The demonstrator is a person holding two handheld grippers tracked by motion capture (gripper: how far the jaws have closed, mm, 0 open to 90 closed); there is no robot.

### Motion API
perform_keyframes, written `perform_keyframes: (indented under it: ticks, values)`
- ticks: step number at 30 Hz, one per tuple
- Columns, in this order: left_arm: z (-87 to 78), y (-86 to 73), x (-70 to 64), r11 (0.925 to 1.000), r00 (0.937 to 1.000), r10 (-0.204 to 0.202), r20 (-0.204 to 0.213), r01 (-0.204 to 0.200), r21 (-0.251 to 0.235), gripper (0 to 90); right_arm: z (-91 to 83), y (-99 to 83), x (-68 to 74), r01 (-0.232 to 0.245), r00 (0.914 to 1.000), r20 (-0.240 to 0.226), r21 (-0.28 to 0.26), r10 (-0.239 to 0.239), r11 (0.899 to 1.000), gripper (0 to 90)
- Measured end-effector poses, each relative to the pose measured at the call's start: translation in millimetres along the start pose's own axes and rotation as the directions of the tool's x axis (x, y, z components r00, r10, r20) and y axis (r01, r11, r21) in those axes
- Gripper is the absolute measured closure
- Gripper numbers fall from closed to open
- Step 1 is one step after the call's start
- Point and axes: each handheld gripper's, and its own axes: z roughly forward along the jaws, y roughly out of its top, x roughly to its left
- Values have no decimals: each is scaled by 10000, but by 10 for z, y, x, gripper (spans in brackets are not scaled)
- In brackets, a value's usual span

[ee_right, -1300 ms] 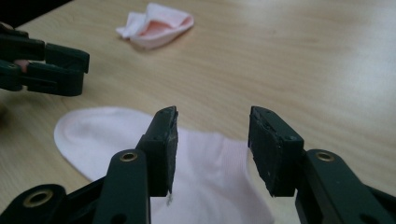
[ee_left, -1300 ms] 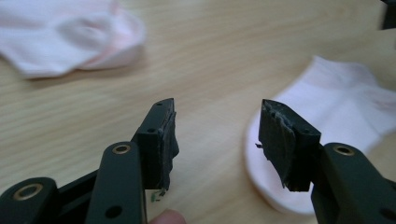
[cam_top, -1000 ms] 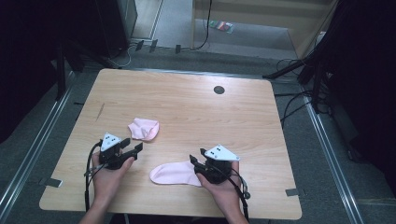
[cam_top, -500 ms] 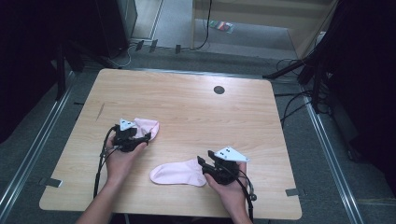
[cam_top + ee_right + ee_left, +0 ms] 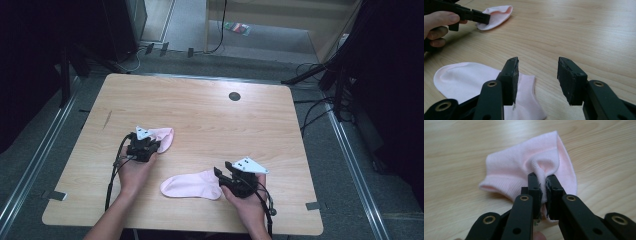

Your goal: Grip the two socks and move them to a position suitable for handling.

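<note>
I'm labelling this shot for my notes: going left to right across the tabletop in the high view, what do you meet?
Left claw → crumpled pink sock pinched in it → flat pink sock → right claw, open at that sock's cuff end.

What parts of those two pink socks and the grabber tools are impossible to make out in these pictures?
- High view: the left gripper covers one end of the bunched sock; its jaws are too small to judge there.
- Left gripper view: the fabric pinched between the jaws is hidden, and the bottom edge cuts off the sock's near side.
- Right gripper view: the open right gripper blocks part of the flat sock, whose cuff end runs off the bottom edge.
</note>
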Motion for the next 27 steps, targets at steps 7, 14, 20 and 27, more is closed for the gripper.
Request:
perform_keyframes:
  ticks: [7,14,20,27]
  values:
    - [5,152,-333,9901,9759,1402,1671,-1379,-253,855,-59,36,-71,-227,9997,130,-195,229,9996,525]
    - [80,199,-723,9529,9130,3020,2744,-2973,-596,857,-113,47,-87,-296,9993,206,-306,302,9991,524]
    - [163,165,-778,9389,8873,3396,3122,-3397,-556,839,-113,29,-91,-296,9993,239,-275,302,9992,523]
    - [83,177,-623,9581,9196,2858,2696,-2681,-1011,415,-57,88,-28,-240,9997,82,-254,242,9994,517]
